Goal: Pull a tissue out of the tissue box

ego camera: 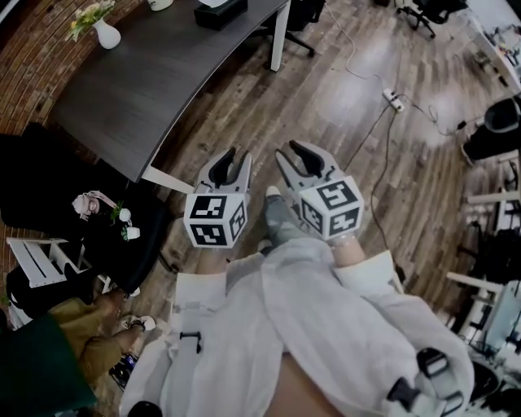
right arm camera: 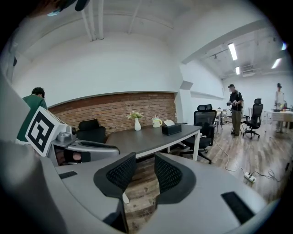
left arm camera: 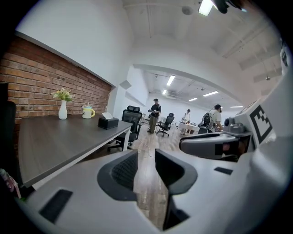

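The black tissue box (ego camera: 220,12) with a white tissue sticking up stands at the far end of the dark grey table (ego camera: 163,73). It also shows small in the left gripper view (left arm camera: 108,122) and the right gripper view (right arm camera: 171,128). My left gripper (ego camera: 236,160) and right gripper (ego camera: 291,153) hover side by side over the wooden floor, well short of the table and far from the box. Both are open, with only floor seen between the jaws (left arm camera: 146,157) (right arm camera: 145,162).
A white vase of flowers (ego camera: 106,34) and a mug (left arm camera: 88,112) stand near the box. A power strip with cable (ego camera: 393,99) lies on the floor. Office chairs (left arm camera: 132,116) and several standing people are farther off. A seated person (ego camera: 49,358) is at lower left.
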Tool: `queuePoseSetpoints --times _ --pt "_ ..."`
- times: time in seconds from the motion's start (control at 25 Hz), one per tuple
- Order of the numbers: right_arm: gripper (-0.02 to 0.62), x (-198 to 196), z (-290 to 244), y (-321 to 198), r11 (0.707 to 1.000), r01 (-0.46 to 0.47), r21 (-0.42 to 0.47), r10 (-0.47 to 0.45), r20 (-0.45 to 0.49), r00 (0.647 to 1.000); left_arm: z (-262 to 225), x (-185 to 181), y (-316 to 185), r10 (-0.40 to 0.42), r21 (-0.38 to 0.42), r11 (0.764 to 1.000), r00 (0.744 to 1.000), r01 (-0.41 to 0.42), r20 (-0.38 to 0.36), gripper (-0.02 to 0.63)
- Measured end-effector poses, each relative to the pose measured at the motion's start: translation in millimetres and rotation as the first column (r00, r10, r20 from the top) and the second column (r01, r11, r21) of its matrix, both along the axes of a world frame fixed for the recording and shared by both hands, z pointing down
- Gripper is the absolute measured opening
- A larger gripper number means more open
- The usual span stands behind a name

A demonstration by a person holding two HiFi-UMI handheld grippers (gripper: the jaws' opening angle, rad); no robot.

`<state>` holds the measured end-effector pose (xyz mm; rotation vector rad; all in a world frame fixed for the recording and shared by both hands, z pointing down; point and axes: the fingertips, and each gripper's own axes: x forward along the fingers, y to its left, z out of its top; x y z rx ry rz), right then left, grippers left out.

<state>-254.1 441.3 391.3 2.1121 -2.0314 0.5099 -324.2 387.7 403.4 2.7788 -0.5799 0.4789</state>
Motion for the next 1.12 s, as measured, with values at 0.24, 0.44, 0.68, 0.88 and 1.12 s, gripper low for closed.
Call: queuePoseSetpoints --times 0.24,0.44,0.68,0.88,1.12 --pt "0.109 47.0 -10.7 -67.0 1.000 0.029 0.010 -0.029 -0.006 1.000 -7.8 37.7 -66.1 -0.043 0.010 0.999 0.999 0.043 0.004 0.114" --pt "0.109 90.0 -17.6 -125.8 0.997 0.070 0.017 -0.070 -0.009 0.998 -18.7 80.2 -126.2 -0.081 0.029 0.996 0.997 0.081 -0.008 0.121" --pt "0.109 145.8 -17.8 -175.3 0.994 0.111 0.024 -0.111 0.014 0.994 -21.0 140.1 -174.1 -0.100 0.033 0.994 0.995 0.100 -0.012 0.121" --pt "0.109 175.1 -9.9 -200.7 0.991 0.132 0.017 -0.132 0.042 0.990 -16.9 177.3 -191.7 -0.086 0.020 0.996 0.996 0.086 0.011 0.121" --pt "0.107 199.4 -1.7 -217.1 0.993 0.119 0.000 -0.118 0.076 0.990 -7.2 199.4 -212.1 -0.073 -0.003 0.997 0.996 0.074 0.050 0.121"
